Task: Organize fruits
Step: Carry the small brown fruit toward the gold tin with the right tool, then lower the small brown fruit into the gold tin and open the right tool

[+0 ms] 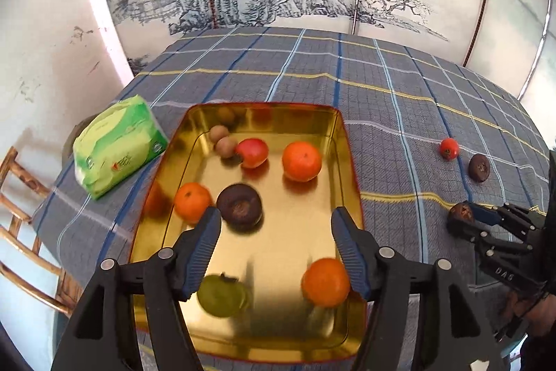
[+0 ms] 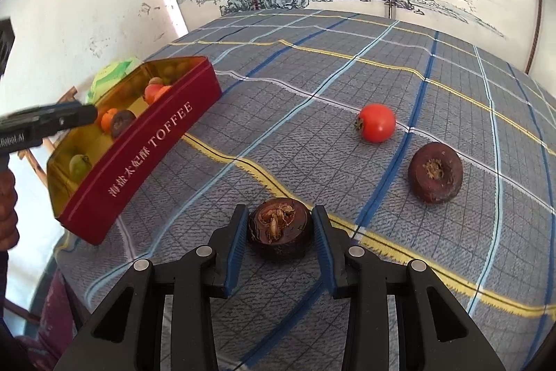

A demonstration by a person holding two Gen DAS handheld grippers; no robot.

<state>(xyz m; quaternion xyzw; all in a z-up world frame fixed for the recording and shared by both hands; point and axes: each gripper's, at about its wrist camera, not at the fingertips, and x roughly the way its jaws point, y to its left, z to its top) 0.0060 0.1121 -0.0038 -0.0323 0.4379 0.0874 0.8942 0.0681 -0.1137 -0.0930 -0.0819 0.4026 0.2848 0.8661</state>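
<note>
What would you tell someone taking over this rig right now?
Left gripper: open, empty, over the gold-lined red toffee tin.
Right gripper: shut on a dark brown round water chestnut resting on the plaid tablecloth.
Done: three orange tangerines, a red fruit, a dark chestnut, a green fruit and two small tan fruits lie in the tin.
Left: the gripped chestnut, a second dark chestnut and a small red persimmon-like fruit remain on the cloth.
</note>
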